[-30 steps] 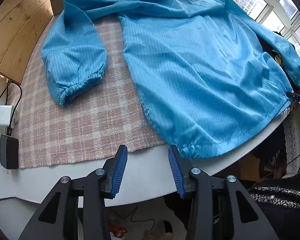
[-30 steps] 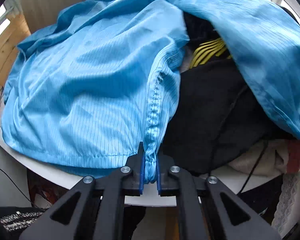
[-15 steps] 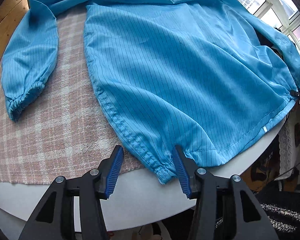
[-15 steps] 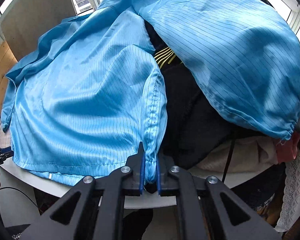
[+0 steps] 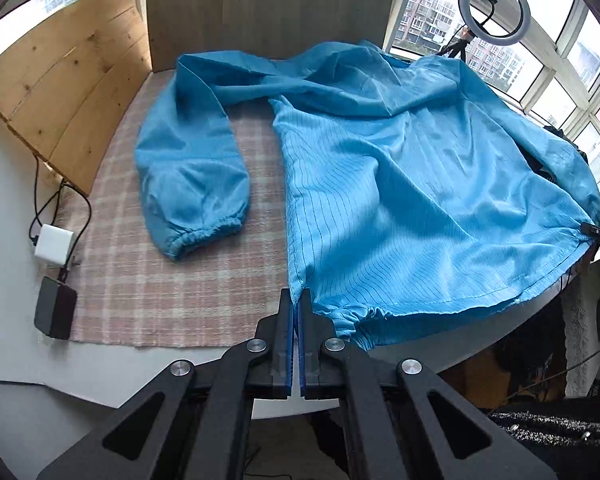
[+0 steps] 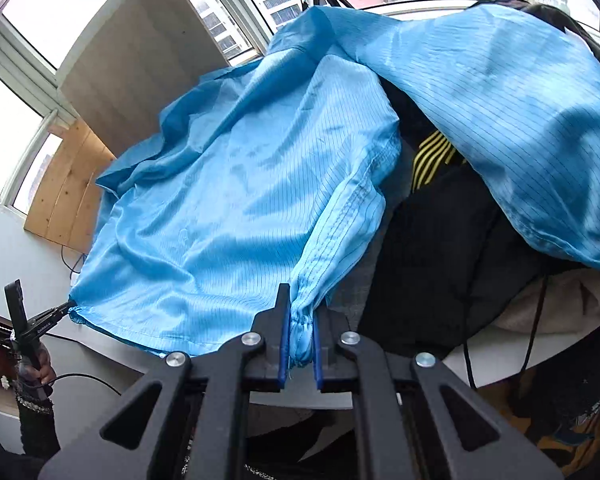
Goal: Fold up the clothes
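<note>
Left gripper (image 5: 299, 312): blue pads pressed together on the near-left hem corner of the blue jacket (image 5: 400, 200), right at the side seam. Right gripper (image 6: 300, 332): pinching the gathered near-right hem corner (image 6: 301, 322), a wad of elastic cloth bunched between its pads. In the left view its tip shows at the far right, with cloth drawn to it (image 5: 598, 233).

Hem spans between the two pinches along the near edge of the round white table (image 5: 148, 368); it sags slightly in the middle. Jacket body lies spread over the plaid mat (image 5: 172, 292), rippled, not flat.

Left sleeve (image 5: 192, 184) lies on the mat, cuff toward the near side, apart from the body. Right sleeve (image 6: 500, 112) is draped over a pile of dark clothes (image 6: 452, 248) at the right, off the mat.

Judgement: the step looks like tensioning the hem to lay the body out. To do it well:
- keep both pinches firm; slick fabric may slip
- pull the corners apart evenly until the hem runs straight
- keep the hem low so ripples draw out toward the collar
- watch that the right sleeve does not drag the dark clothes along.

Far side: collar bunched near the wooden panel (image 5: 72, 92); ring light (image 5: 495, 8) by the window.
</note>
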### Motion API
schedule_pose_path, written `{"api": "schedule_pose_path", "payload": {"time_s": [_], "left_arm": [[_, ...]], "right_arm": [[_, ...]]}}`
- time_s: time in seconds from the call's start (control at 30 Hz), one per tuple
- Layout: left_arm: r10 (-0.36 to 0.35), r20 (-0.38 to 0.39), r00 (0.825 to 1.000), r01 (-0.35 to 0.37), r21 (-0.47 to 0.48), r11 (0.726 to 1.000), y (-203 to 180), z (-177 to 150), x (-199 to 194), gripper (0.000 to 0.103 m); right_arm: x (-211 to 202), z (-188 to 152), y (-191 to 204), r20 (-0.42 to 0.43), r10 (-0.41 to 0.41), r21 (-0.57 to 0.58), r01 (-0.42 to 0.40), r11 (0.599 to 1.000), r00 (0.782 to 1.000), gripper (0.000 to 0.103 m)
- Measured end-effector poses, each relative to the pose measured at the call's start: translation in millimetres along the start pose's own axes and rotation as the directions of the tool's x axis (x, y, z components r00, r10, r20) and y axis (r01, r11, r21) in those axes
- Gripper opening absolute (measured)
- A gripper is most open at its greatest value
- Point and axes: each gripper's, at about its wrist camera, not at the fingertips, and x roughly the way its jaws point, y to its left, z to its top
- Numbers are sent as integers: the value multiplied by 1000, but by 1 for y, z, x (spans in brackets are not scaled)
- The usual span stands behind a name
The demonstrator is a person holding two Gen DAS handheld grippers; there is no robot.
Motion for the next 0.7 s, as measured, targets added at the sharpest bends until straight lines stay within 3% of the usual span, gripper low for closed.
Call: {"api": "schedule_pose_path", "payload": {"time_s": [0.07,0.17,0.33,0.47,0.57,0.7], "left_arm": [[9,-20,1000,-9,6,1000,0,-12,-9,1],[14,-66,998,-13,18,1000,1,-36,-16,1],[-59,-230,971,65,19,998,-8,-90,31,1],[-62,-299,952,76,35,997,-2,-98,46,3],[-41,-277,960,63,70,996,12,-92,27,11],[50,-205,978,-31,94,995,41,-73,-15,11]], "right_arm": [[-11,-9,13,14,-38,-46,39,998,999,8],[-9,-37,7,-46,-93,-50,91,995,995,8],[-2,-94,-39,-189,-192,31,201,979,963,8],[9,-114,-41,-235,-264,7,273,962,936,9],[19,-105,-31,-283,-278,-38,279,959,918,13],[-23,-92,-8,-234,-315,-134,291,947,920,21]]}}
